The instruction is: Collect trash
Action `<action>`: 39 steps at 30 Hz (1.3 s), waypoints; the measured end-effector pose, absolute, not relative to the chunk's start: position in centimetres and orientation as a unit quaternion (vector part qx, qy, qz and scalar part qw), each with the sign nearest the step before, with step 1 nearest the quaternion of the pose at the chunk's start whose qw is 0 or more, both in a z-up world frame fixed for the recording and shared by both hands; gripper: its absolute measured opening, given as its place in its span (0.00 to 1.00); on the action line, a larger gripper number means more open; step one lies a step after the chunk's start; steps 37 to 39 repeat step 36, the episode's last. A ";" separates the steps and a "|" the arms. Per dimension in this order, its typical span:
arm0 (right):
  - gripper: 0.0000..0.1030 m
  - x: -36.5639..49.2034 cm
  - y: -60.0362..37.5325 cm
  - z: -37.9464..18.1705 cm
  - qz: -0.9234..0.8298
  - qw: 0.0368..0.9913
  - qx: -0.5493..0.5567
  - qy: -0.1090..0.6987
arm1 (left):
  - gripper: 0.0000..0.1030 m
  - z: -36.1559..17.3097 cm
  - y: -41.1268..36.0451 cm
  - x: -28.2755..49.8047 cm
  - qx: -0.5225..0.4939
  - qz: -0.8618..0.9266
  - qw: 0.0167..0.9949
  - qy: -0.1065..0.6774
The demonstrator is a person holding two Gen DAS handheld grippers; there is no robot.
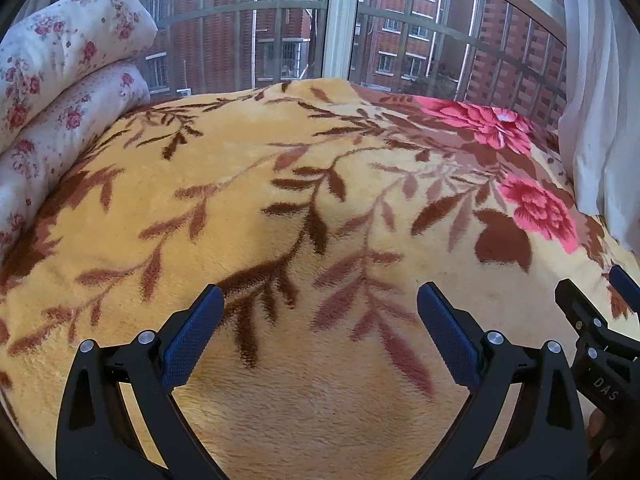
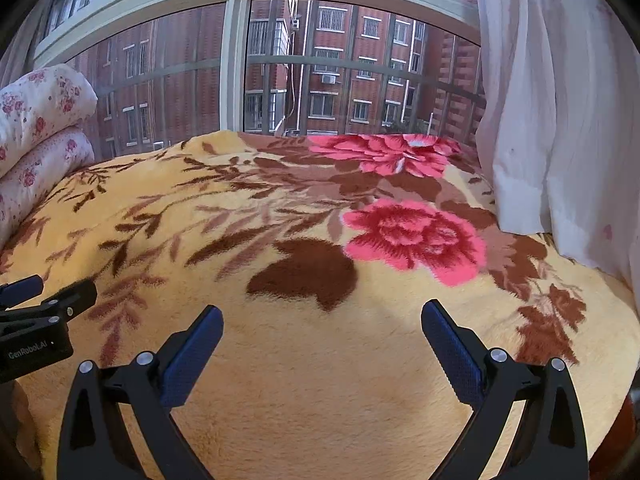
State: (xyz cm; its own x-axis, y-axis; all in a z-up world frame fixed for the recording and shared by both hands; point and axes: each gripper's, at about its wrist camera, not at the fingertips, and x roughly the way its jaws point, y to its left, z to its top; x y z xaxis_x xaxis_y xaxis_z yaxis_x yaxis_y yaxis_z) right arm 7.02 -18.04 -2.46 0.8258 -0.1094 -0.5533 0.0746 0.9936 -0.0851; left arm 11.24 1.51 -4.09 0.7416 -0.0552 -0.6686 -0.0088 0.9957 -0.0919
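plush blanket (image 1: pixel 280 208), two claws (both agape).

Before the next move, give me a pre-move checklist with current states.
1. Left hand-held gripper open and holding nothing: ok.
2. Right hand-held gripper open and holding nothing: ok.
3. Trash to pick in view: not ok. Neither wrist view shows any on the blanket.
4. Bin or bag for the trash in view: not ok, none visible.
5. Grippers apart from each other: ok. They hang side by side over the near blanket edge, with a gap between them.
6. Space ahead free: ok. The folded quilt lies far left, the curtain far right.
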 end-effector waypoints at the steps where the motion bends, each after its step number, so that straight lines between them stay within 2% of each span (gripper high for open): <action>1: 0.95 7.0 -18.1 -2.5 -0.048 0.955 -0.029 0.291 | 0.92 -4.2 1.5 11.3 -0.045 -0.013 0.931 0.361; 26: 0.95 7.7 -18.4 -3.4 -0.048 0.950 -0.023 0.307 | 0.92 -4.3 1.6 11.2 -0.041 -0.004 0.937 0.347; 39: 0.95 7.8 -18.3 -3.6 -0.049 0.949 -0.024 0.309 | 0.92 -5.0 1.9 11.6 -0.050 -0.012 0.927 0.370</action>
